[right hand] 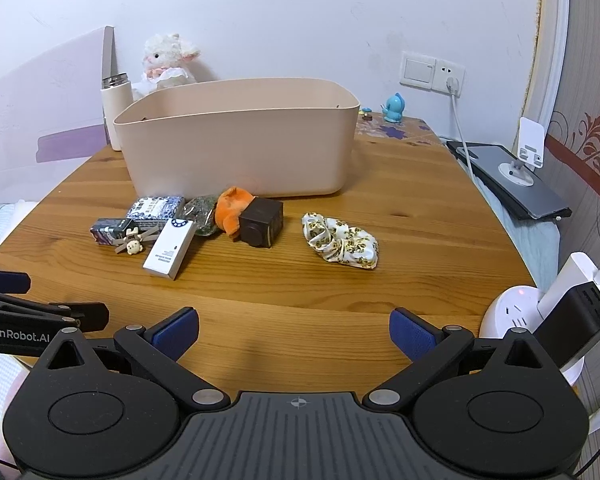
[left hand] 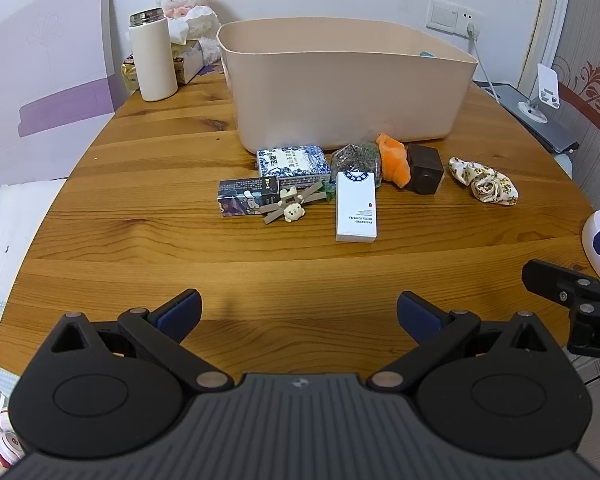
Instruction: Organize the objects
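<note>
Both grippers hang over the near edge of the table (left hand: 132, 216), nothing picked up yet. Left gripper (left hand: 299, 314): fingers spread wide, nothing between them. Right gripper (right hand: 294, 332): same, fingers released and bare.

Beige bin (left hand: 340, 80) sits toward the far edge, centre. Loose items lie in a row just in front of its near wall: blue-and-white patterned box (left hand: 292, 162), dark illustrated box (left hand: 248, 196) with a small bear clip (left hand: 292, 206) lying against it, white carton (left hand: 356, 208) pointing at the near edge, a speckled pouch (left hand: 356, 158), orange plush piece (left hand: 394, 158) touching a dark brown cube (left hand: 424, 168). Floral scrunchie (right hand: 340, 242) lies apart, toward the right edge.

Bin contents mostly hidden by its wall; a bit of teal shows at the far rim, possibly the figurine behind it rather than anything inside.

Judgement: step in hand is the first pick. Sensible split is right gripper to the scrunchie, since it stands alone and is soft, so pinch across the bunched middle. Left gripper to the white carton: grip across its narrow width and lift straight up to avoid dragging the clip and pouch alongside. Clear the bin wall before releasing.
</note>
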The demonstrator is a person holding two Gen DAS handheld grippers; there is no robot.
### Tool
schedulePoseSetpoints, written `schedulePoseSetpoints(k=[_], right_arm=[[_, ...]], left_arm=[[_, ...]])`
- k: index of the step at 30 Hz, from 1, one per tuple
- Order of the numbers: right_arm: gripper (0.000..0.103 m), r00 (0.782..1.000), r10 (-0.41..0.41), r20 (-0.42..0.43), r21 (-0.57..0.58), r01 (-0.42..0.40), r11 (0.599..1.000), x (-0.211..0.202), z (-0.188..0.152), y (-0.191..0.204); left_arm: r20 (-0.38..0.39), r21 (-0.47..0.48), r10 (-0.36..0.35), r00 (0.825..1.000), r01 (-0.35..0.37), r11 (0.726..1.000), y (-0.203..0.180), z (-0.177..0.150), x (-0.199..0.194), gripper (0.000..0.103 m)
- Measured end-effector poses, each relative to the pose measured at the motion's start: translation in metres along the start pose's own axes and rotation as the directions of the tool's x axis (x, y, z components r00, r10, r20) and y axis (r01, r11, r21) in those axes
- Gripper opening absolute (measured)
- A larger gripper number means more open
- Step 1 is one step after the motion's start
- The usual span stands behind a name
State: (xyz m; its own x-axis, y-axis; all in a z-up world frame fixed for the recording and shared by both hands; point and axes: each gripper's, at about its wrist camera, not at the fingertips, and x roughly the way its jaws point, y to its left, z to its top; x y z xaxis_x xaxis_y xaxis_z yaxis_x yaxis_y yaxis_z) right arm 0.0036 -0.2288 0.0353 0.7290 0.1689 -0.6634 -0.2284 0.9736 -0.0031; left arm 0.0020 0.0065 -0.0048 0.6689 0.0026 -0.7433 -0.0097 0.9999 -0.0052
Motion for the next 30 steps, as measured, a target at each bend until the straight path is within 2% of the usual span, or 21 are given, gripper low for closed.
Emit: schedulePoseSetpoints(k=[30], right_arm=[[0.103, 1.0, 0.008, -0.012, -0.007, -0.008, 1.0, 0.0067, 0.0023, 0.0032]], left_arm=[[-0.007, -0.001, 0.0, 1.0, 0.0, 1.0, 0.0012, 0.0029, 0.0002, 0.103]])
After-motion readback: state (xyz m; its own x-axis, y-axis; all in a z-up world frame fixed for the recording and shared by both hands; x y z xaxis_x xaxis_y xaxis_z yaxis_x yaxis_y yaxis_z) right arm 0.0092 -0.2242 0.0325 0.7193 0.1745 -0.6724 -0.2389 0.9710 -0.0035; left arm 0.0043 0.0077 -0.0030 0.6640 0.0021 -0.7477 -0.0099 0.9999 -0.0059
